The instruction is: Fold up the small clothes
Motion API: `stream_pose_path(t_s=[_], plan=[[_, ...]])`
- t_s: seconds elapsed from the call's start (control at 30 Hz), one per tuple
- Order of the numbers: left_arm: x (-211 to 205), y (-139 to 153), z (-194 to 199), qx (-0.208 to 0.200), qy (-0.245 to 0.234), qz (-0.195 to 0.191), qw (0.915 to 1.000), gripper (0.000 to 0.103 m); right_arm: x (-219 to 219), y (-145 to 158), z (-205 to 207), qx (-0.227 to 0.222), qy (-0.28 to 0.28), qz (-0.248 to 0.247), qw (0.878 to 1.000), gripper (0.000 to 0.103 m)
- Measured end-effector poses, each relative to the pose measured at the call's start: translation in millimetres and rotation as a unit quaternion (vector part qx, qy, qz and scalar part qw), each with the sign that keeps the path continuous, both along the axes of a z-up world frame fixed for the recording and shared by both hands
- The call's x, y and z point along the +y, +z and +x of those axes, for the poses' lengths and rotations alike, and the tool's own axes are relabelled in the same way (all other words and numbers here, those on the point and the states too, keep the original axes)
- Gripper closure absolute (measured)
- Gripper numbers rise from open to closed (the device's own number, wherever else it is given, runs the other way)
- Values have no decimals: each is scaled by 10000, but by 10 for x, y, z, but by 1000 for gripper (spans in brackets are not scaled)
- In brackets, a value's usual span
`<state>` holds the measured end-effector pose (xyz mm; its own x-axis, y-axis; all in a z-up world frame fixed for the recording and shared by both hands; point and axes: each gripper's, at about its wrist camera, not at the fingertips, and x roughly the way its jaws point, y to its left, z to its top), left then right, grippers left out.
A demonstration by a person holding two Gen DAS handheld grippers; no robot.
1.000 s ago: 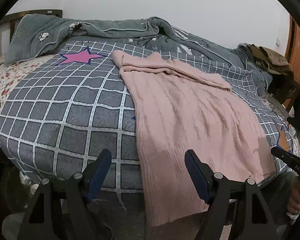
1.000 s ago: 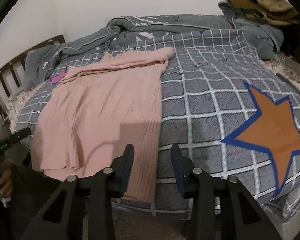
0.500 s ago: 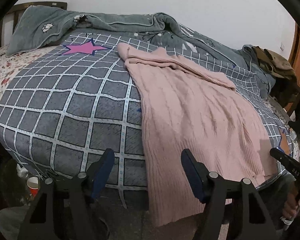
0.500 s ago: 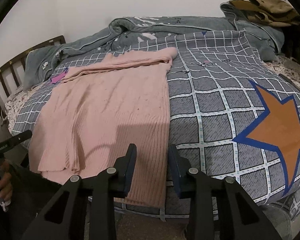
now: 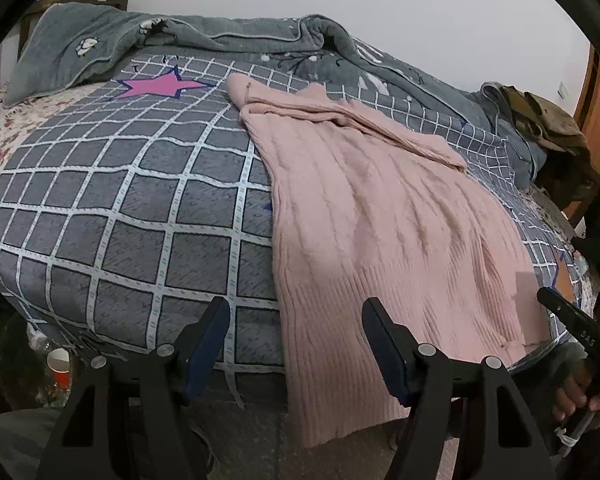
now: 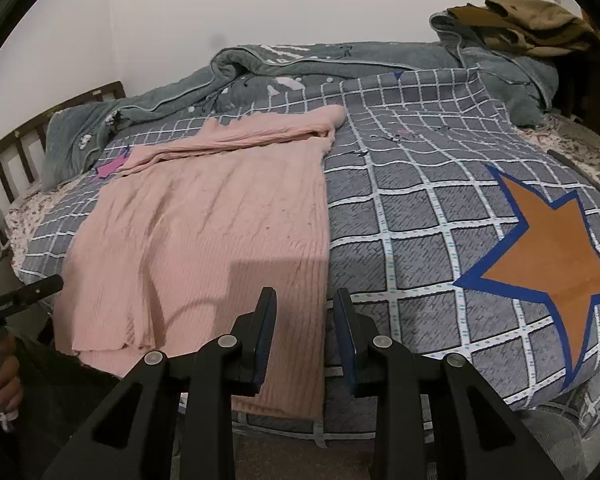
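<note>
A pink ribbed sweater (image 5: pixel 380 220) lies flat on the checked quilt, its sleeves folded across the top and its hem hanging over the bed's near edge. My left gripper (image 5: pixel 296 340) is open wide just above the sweater's left hem corner, pads clear of the cloth. In the right wrist view the sweater (image 6: pixel 204 232) fills the left half. My right gripper (image 6: pixel 306 332) hovers over its right hem edge, open by a narrow gap with nothing pinched. Each view shows the other gripper at its side, held by a hand (image 5: pixel 580 396).
The grey checked quilt (image 6: pixel 420 220) bears an orange star (image 6: pixel 552 256) and a pink star (image 5: pixel 160 86). A bunched grey blanket (image 5: pixel 220 36) runs along the far side, with olive clothes (image 6: pixel 532 24) piled at the end. A red cup (image 5: pixel 60 368) stands on the floor at the left.
Both pairs of jaws have narrowed a little. Both views have edged slightly closer to the sweater's hem; the sweater itself lies as before.
</note>
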<state>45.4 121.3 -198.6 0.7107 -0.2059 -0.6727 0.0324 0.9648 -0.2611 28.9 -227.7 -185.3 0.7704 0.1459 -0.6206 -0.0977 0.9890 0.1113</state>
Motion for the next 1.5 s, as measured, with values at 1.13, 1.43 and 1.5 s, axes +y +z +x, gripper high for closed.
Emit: stream_pose_path(t_s=[1.13, 1.43, 1.5], plan=[[-76, -36, 4, 39, -123, 179, 9998, 50, 25, -90, 81, 421, 163, 20, 9990, 74], [-136, -41, 31, 20, -229, 270, 9994, 60, 83, -133, 99, 544, 285, -17, 9981, 78], [-176, -45, 46, 3, -261, 357, 9990, 60, 116, -152, 110, 590, 329, -54, 9977, 78]])
